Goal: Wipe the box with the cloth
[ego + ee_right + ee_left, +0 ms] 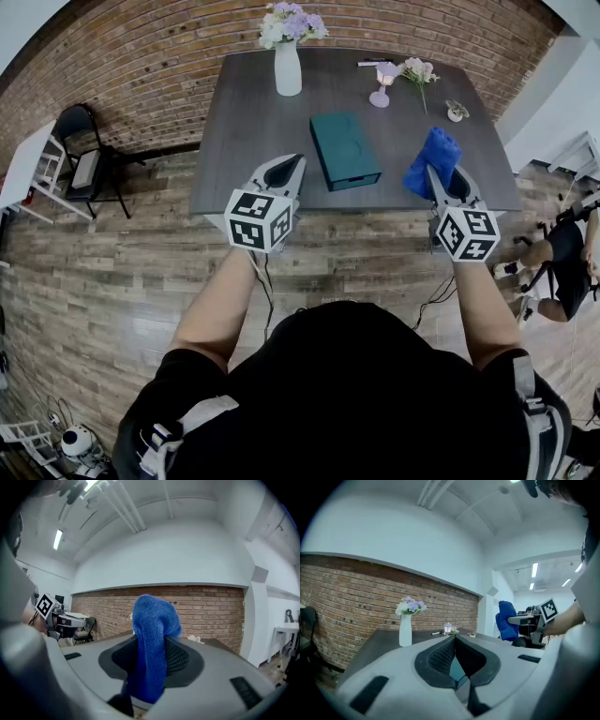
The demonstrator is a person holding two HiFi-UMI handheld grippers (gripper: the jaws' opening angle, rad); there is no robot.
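R: my right gripper is clamped on the blue cloth | L: left gripper jaws nearly together, empty | box by the tabletop front edge, long axis front-to-back, between grippers, left of cloth | I'd carry the cloth left.

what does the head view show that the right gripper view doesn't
Only the head view: the teal box, lying on the dark table ahead of both grippers. Only the right gripper view: the white ceiling with its strip light. Both: the blue cloth clamped in the right gripper, the left gripper and the brick wall.
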